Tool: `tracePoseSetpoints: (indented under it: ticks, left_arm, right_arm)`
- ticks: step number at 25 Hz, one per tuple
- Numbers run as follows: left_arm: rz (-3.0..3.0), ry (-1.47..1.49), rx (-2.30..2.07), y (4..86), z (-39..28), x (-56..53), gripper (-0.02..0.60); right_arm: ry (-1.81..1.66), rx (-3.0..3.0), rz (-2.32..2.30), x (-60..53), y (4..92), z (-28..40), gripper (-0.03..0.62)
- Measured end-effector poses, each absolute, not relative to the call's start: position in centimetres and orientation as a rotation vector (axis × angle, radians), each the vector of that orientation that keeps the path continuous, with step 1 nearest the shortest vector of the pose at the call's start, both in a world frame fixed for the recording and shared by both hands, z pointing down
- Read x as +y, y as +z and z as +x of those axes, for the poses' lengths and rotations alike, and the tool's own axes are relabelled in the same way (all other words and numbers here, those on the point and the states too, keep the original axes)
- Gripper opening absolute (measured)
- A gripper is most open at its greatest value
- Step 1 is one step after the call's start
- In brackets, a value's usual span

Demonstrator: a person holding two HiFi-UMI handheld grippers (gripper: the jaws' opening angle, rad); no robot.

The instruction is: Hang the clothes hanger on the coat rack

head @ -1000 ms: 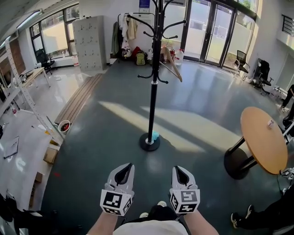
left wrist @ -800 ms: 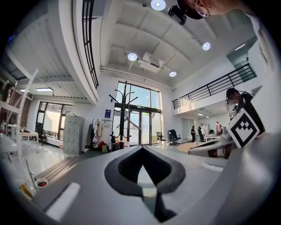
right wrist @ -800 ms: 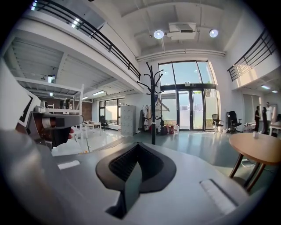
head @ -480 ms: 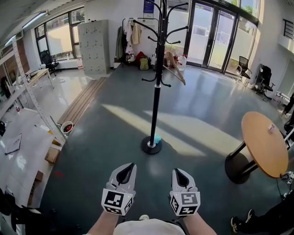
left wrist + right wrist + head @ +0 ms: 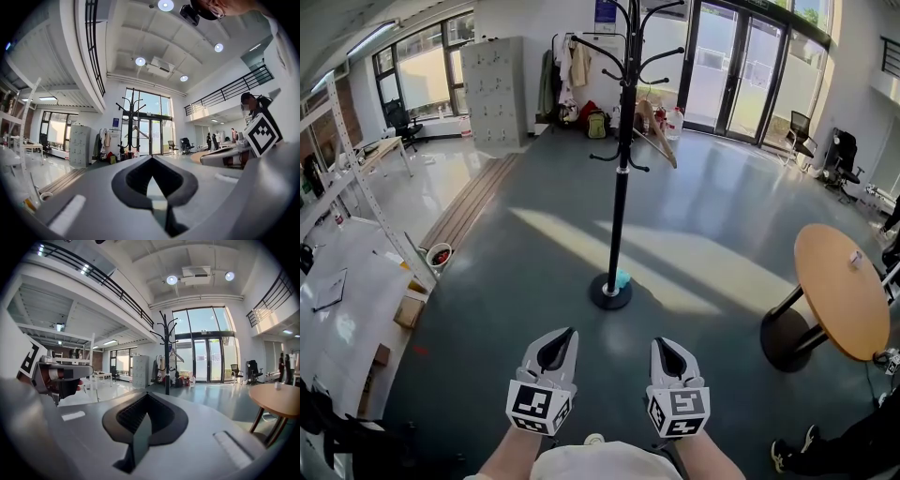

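Hanging aslant from a side hook of the coat rack (image 5: 621,187), the wooden clothes hanger (image 5: 661,141) is well apart from both grippers and looks, to my eye, already placed. The left gripper (image 5: 561,339) and right gripper (image 5: 662,347) sit low, side by side, each with jaws pressed together on nothing. The likeliest upset is a knock to the pole, which could swing the hanger off its hook.

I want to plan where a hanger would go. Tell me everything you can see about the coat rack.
The coat rack is a tall black pole, metal by its look, standing upright on a round base on the grey floor. Curved hooks branch out at two levels. A wooden hanger hangs tilted at its right side in the head view.
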State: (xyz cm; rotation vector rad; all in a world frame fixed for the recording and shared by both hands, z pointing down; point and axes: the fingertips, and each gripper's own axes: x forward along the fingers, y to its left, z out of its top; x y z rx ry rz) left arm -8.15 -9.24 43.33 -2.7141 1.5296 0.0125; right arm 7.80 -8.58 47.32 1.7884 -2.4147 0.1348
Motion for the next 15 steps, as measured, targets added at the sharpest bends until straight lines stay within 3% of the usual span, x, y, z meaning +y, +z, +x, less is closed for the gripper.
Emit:
tracePoseSetpoints:
  ticks: [15]
  left_arm:
    - [-2.734, -0.023, 1.504, 43.89, -7.37, -9.86, 0.0]
  right_arm:
    - [0.155, -2.408, 1.792, -9.03, 47.88, 8.35, 0.025]
